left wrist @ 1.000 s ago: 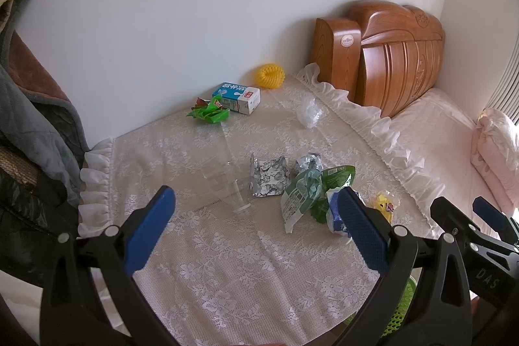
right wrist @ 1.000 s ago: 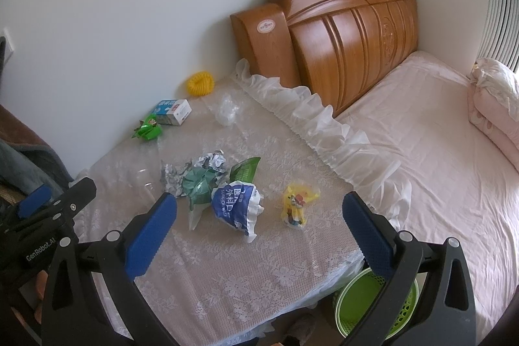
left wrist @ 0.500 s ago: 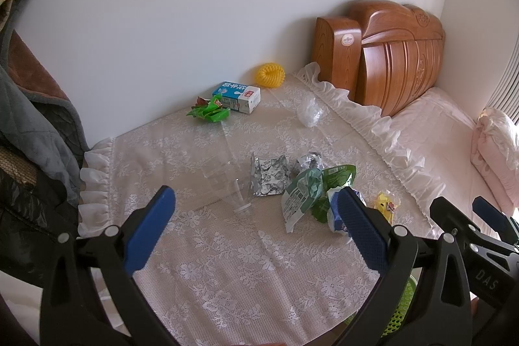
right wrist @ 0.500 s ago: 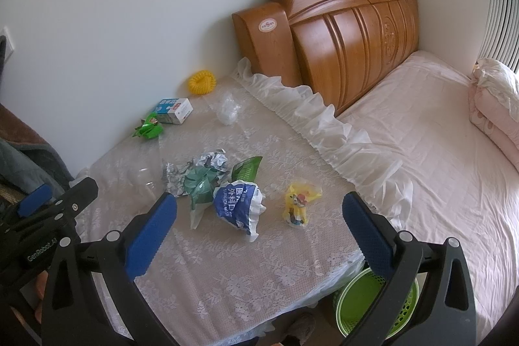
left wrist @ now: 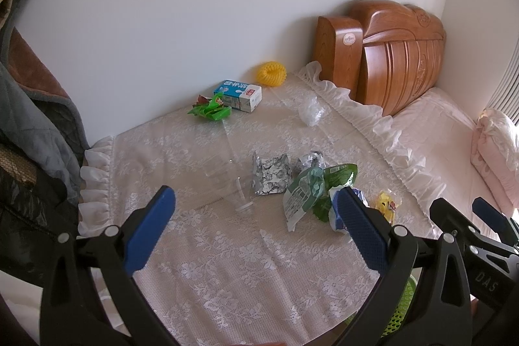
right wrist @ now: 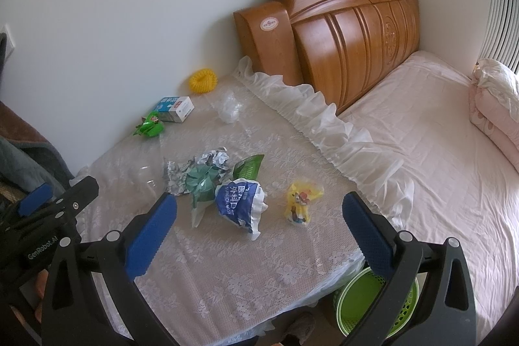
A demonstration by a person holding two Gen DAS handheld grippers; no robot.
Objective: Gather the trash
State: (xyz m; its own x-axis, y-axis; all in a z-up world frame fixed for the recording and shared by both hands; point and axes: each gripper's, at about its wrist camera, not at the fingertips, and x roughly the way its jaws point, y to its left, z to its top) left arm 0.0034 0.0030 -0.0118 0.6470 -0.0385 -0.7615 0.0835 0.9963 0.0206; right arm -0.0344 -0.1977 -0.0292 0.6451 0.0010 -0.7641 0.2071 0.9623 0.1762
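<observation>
Trash lies on a lace-covered table [right wrist: 259, 265]: a blue surgical mask packet [right wrist: 240, 206], a yellow toy wrapper [right wrist: 300, 203], green wrappers [right wrist: 202, 180], crumpled foil [right wrist: 181, 174], a clear plastic cup [left wrist: 233, 180], a milk carton [right wrist: 176, 108], a bright green wrapper [right wrist: 150, 126], a clear crumpled bag [right wrist: 231, 109] and a yellow ring [right wrist: 202, 80]. My left gripper [left wrist: 256, 213] is open above the table's near part, facing the cup. My right gripper [right wrist: 259, 213] is open and empty above the mask packet. A green bin [right wrist: 366, 310] stands below the table edge.
A wooden headboard [right wrist: 350, 31] and a bed with pink sheet [right wrist: 447, 151] are on the right, folded bedding [right wrist: 493, 106] at far right. Clothes [left wrist: 29, 106] hang at the left. A white wall is behind the table.
Both views shifted very slightly; the grippers stay open and empty and the trash has not moved.
</observation>
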